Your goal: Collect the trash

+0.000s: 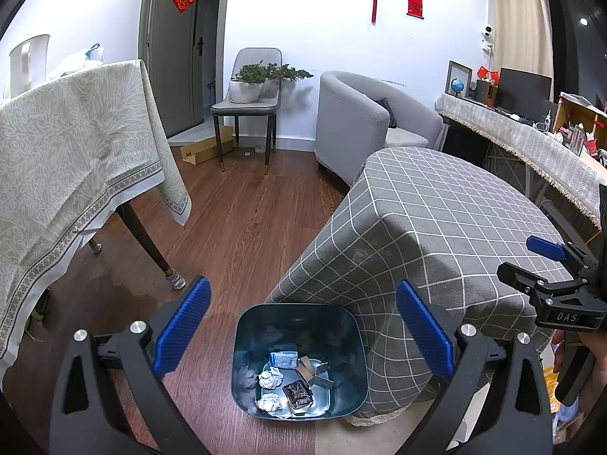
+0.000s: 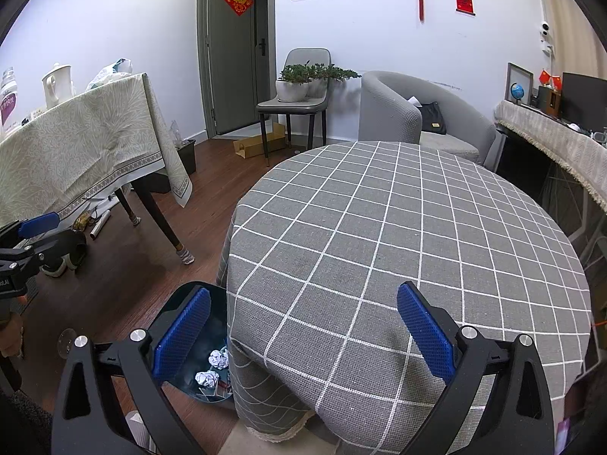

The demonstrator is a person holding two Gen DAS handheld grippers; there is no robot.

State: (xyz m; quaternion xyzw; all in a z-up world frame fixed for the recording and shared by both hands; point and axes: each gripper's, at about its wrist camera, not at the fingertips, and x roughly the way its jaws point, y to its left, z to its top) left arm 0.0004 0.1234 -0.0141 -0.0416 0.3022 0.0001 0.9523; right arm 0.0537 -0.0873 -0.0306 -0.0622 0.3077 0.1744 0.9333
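Observation:
A dark blue trash bin (image 1: 246, 341) stands on the wood floor against the checked round table (image 1: 447, 220). Inside lie crumpled white paper (image 1: 271, 377), a dark foil wrapper (image 1: 297, 394), a blue packet (image 1: 283, 359) and small boxes. My left gripper (image 1: 303, 333) hovers open above the bin, holding nothing. My right gripper (image 2: 303, 333) is open and empty over the table's near edge; it shows at the right edge of the left wrist view (image 1: 546, 265). In the right wrist view the bin (image 2: 178, 303) peeks out left of the tablecloth with paper balls (image 2: 218, 358) inside.
A second table with a pale patterned cloth (image 1: 76, 151) stands left, its dark legs (image 1: 148, 246) near the bin. A chair with potted plants (image 1: 250, 87), a grey armchair (image 1: 360, 121) and a cluttered desk (image 1: 531, 132) line the back. The checked tabletop (image 2: 398, 227) is bare.

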